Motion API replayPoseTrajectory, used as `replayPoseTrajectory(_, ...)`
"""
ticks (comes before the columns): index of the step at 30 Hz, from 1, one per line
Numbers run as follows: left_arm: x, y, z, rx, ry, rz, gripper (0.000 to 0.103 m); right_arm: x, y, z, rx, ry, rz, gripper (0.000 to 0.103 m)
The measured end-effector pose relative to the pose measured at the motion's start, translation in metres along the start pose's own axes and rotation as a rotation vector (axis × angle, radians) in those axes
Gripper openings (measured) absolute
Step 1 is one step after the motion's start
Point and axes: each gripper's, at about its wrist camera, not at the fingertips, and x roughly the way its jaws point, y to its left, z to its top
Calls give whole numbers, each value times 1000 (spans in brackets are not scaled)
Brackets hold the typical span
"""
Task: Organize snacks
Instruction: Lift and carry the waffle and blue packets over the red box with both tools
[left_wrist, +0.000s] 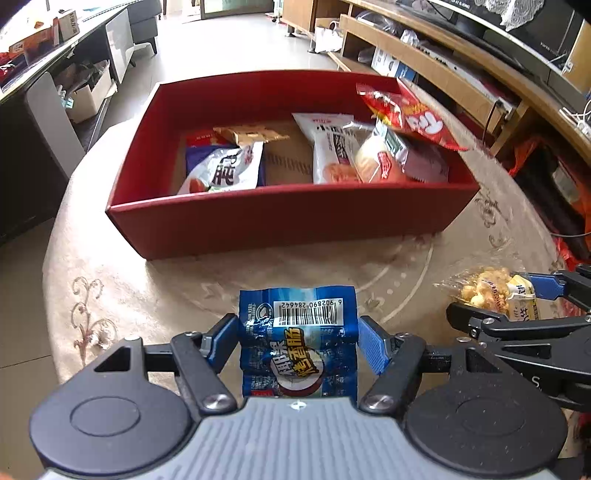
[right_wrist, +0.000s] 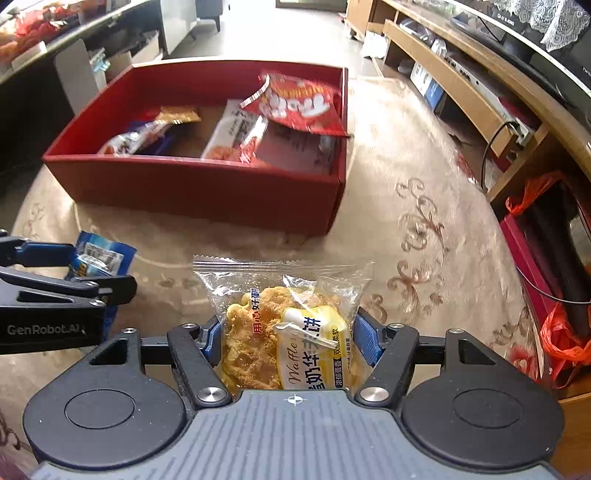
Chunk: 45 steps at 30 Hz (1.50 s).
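A red cardboard box (left_wrist: 288, 221) stands on the round table and holds several snack packets. A red chip bag (left_wrist: 410, 114) leans on its right wall. My left gripper (left_wrist: 297, 325) is in front of the box, its blue pads pressed on both sides of a blue sausage packet (left_wrist: 299, 354). To its right, my right gripper (right_wrist: 290, 321) is shut on a clear bag with a waffle (right_wrist: 258, 339). The right wrist view also shows the box (right_wrist: 192, 184), the chip bag (right_wrist: 299, 103), the left gripper (right_wrist: 101, 267) and the blue packet (right_wrist: 99, 254).
A beige patterned cloth (left_wrist: 369, 258) covers the table, whose edge curves round at left and right. A wooden TV unit (right_wrist: 461, 74) runs along the right. Orange plastic bags (right_wrist: 561, 339) lie on the floor by it. A dark cabinet (left_wrist: 22, 147) stands at left.
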Motion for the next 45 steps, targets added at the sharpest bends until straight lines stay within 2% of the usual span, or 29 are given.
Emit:
replayPoseTrajectory(26,-35,6,18,-11,-121,20,64,-20,14,27,-27,-95,-1,73)
replayPoseTrajectory(45,-53,9,78,-17,-264,56,64,-30,3,84,31,-220,-14,73)
